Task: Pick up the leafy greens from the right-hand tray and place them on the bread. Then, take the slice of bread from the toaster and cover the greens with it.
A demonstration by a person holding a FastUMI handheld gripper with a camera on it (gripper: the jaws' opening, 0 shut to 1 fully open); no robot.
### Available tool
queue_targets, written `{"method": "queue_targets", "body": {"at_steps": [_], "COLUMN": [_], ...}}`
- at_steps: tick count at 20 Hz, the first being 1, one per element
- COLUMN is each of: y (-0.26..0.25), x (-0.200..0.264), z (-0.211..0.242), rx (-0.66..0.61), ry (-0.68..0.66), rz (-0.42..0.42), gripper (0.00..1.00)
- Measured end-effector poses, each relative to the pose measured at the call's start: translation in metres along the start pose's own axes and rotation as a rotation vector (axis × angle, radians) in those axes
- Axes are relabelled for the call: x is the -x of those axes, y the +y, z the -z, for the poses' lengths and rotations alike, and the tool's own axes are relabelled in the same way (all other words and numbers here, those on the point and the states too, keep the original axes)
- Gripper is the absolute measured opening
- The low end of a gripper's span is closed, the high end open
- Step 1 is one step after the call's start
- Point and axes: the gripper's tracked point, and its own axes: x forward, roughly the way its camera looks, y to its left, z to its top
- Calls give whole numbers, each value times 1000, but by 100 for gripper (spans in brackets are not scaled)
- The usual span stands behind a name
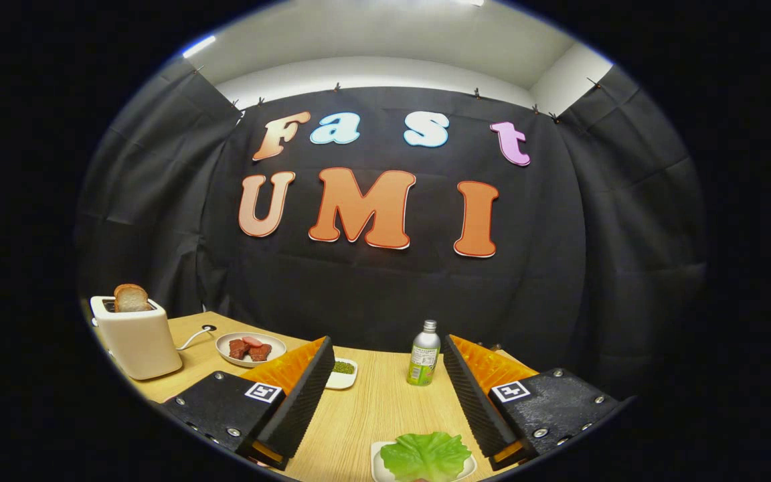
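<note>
Between the two fingers and low at their near end lies the lettuce leaf (425, 455), spread flat on a small white tray (379, 468) that sits on the wooden worktop (379, 408). The tool (385, 391) hangs above it with its fingers spread wide and nothing held, so the greens are below and slightly nearer than the fingertips rather than ahead of them. As I read it, the coming move is a drop downward and a small pull back, not a reach forward. The leaf is broad and ruffled with no clear long axis, so any closing line across it should do.

Beyond the fingertips a small green drink bottle (424, 353) stands upright near the right finger. Just past the left finger a little white dish of something dark green (343, 372) peeks out. Farther left is a plate of red meat pieces (250, 349), and well off to the left the cream toaster (136, 338) with a slice of bread (131, 298) standing up in its slot. I cannot tell from here where the base bread lies.
</note>
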Motion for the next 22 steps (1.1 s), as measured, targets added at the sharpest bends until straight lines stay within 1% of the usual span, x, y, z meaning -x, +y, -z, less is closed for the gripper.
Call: {"method": "queue_targets", "body": {"at_steps": [11, 16, 22], "y": [7, -2, -10], "x": [1, -1, 5], "z": [2, 29, 45], "rx": [-12, -39, -29], "ry": [15, 128, 191], "rz": [-20, -11, -17], "gripper": [98, 98, 99]}}
